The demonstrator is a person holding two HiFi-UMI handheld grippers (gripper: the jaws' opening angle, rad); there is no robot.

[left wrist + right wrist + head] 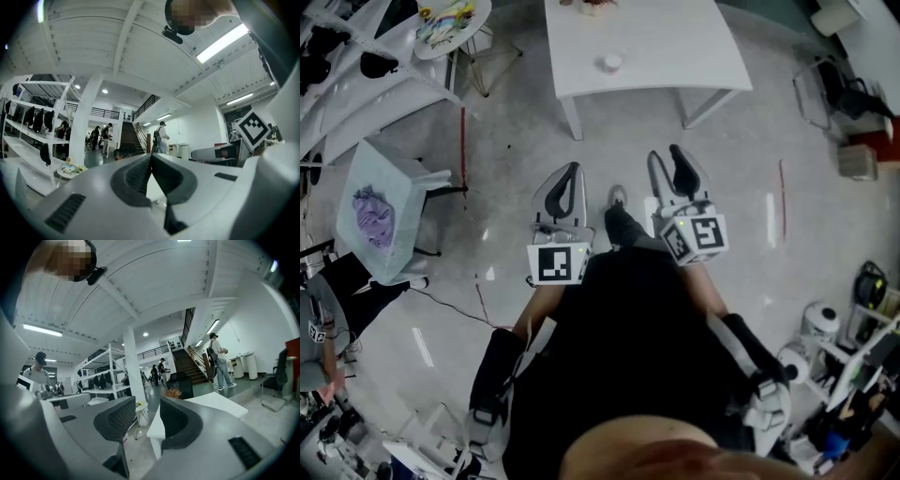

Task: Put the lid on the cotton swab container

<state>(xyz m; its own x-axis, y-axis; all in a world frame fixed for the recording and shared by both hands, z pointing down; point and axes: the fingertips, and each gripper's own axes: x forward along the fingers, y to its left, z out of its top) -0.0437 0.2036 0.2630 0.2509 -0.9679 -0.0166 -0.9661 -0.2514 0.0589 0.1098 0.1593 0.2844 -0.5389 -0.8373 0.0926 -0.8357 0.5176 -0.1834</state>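
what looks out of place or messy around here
Nothing looks spilled or broken. The only untidy spots are at the left of the head view: a purple cloth lies crumpled on the pale blue table, and the small round table is heaped with colourful clutter. The white table ahead looks orderly.

The white table [675,56] runs off the top edge of the head view. The small round thing [611,63] on it is too small to tell container from lid (another object [595,5] is nearly cut away there). Bright clutter [445,21] on the round side table [484,19] is too small to name.
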